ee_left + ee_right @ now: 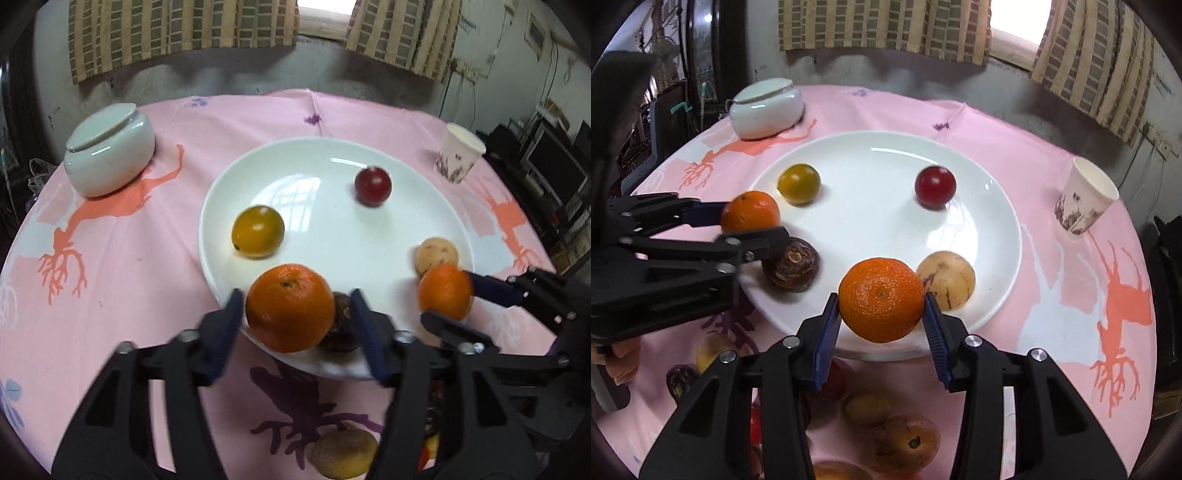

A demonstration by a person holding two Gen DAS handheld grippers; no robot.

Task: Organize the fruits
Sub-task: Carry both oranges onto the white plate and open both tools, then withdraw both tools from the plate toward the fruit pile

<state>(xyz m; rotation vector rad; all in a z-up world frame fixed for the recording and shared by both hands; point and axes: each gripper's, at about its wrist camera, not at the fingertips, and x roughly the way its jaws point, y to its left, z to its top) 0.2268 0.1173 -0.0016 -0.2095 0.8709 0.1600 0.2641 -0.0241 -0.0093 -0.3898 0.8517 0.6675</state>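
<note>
Both hands are in over the white plate (332, 155) now, which sits mid-table on the pink cloth (129, 258). The left gripper (293, 295) has the left-hand orange (290, 306) betw. its fingers at the plate's near-left rim. Its fingers stand apart: one pad is at the peel, but there's a clear gap on the other side, so no squeeze. We can't tell whether that orange rests on the rim or sits just above it. A dark brown ridged fruit (792, 264) lies right behind it on the plate. On the other side, the right gripper (881, 295) is clamped on the right-hand orange (881, 301), both blue pads against the peel, at the plate's near-right rim and just beside a tan speckled fruit (947, 280). Also on the plate are a yellow-green citrus (258, 232) twd. the left rim and a dark red round fruit (372, 185) twd. the far side, well apart. A white lidded jar (109, 155) sits at the table's far-left edge and a paper cup (460, 153) at the far-right edge. Several loose fruits (905, 441) wait at the table's near edge, under the grippers.
</note>
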